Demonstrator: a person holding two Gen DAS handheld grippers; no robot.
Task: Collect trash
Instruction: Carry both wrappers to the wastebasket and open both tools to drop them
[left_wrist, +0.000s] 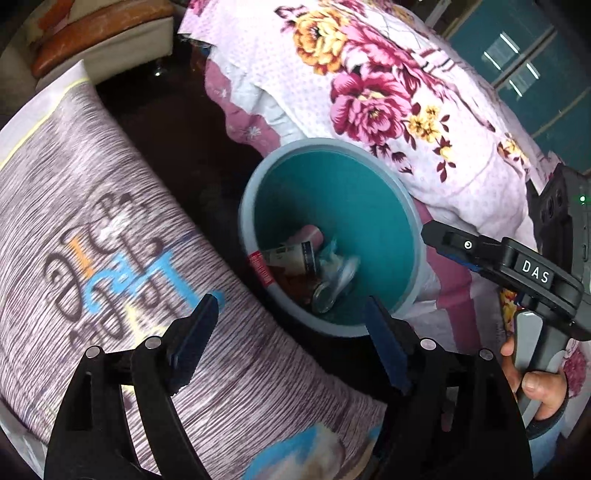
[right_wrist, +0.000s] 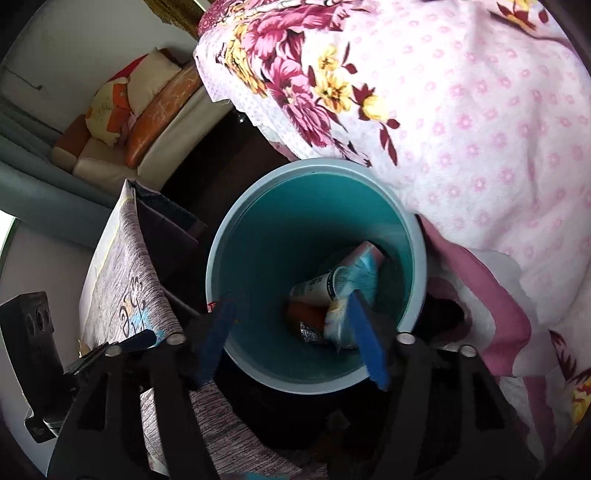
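Observation:
A round bin (left_wrist: 255, 206) with a grey rim and teal inside stands on the dark floor; it also shows in the right wrist view (right_wrist: 258, 258). Inside it lie a can (left_wrist: 327, 297), a tube-like package (left_wrist: 288, 254) and crumpled wrappers (right_wrist: 364, 275). My left gripper (left_wrist: 291, 314) is open and empty, low beside the bin's near rim. My right gripper (right_wrist: 291, 314) is open and empty, right above the bin's mouth. The right gripper also shows at the right edge of the left wrist view (left_wrist: 480, 254).
A grey striped printed cloth (left_wrist: 92, 240) lies left of the bin. A floral pink and white bedcover (left_wrist: 388, 85) hangs right behind the bin. A cream sofa with orange cushions (right_wrist: 147, 122) stands farther back.

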